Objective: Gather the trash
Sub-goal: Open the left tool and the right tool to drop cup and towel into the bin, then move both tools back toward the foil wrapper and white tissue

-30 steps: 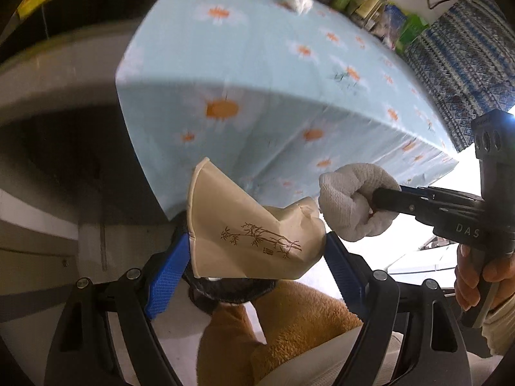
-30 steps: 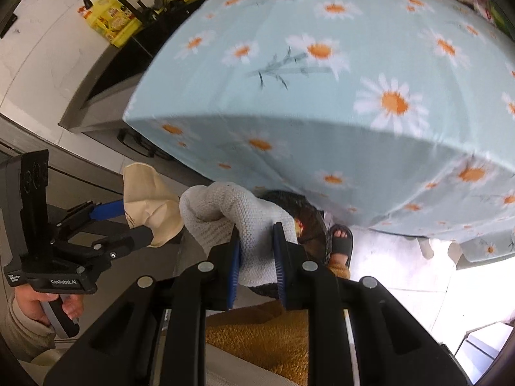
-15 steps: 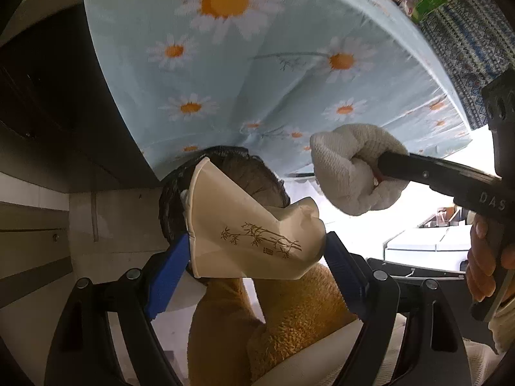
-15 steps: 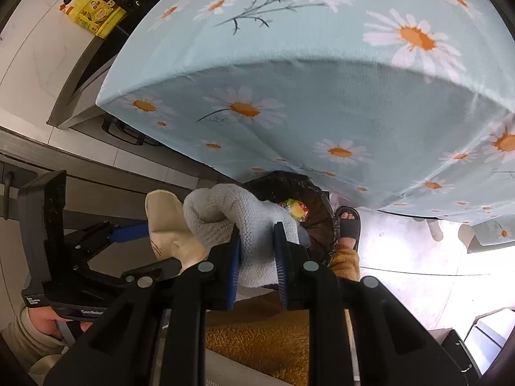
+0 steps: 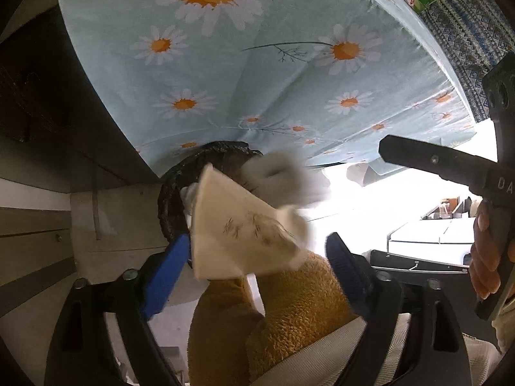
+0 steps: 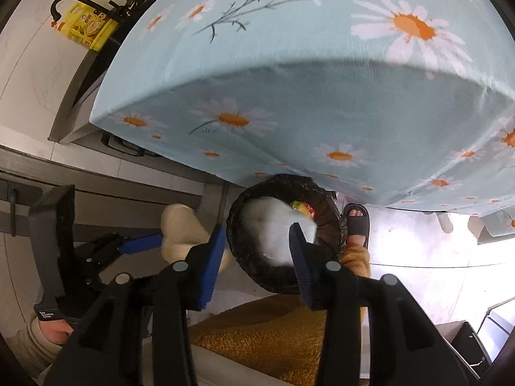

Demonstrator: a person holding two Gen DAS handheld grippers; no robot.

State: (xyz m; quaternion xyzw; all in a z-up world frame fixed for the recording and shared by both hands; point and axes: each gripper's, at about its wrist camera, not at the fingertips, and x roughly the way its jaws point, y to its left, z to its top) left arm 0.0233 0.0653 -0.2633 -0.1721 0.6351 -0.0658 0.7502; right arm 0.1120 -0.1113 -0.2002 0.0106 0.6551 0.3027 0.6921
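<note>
Crumpled white tissue wad (image 6: 276,225), blurred, lies released over the black-lined round waste bin (image 6: 244,257) beneath the daisy-print blue tablecloth (image 6: 289,96). Right gripper (image 6: 257,257) jaws, just opening, stand apart. Left gripper (image 5: 257,257), spread wide, no longer clamps the beige printed paper wrapper (image 5: 238,234).

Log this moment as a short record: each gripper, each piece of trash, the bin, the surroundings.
left gripper: jaws just opening, beige paper bag blurred between them, pads no longer pressing
right gripper: jaws just opening, nothing gripped
white cloth wad: blurred, dropping into the bin
bin: black-lined, below the table edge, wrappers already inside
tablecloth: light blue, daisy print
</note>
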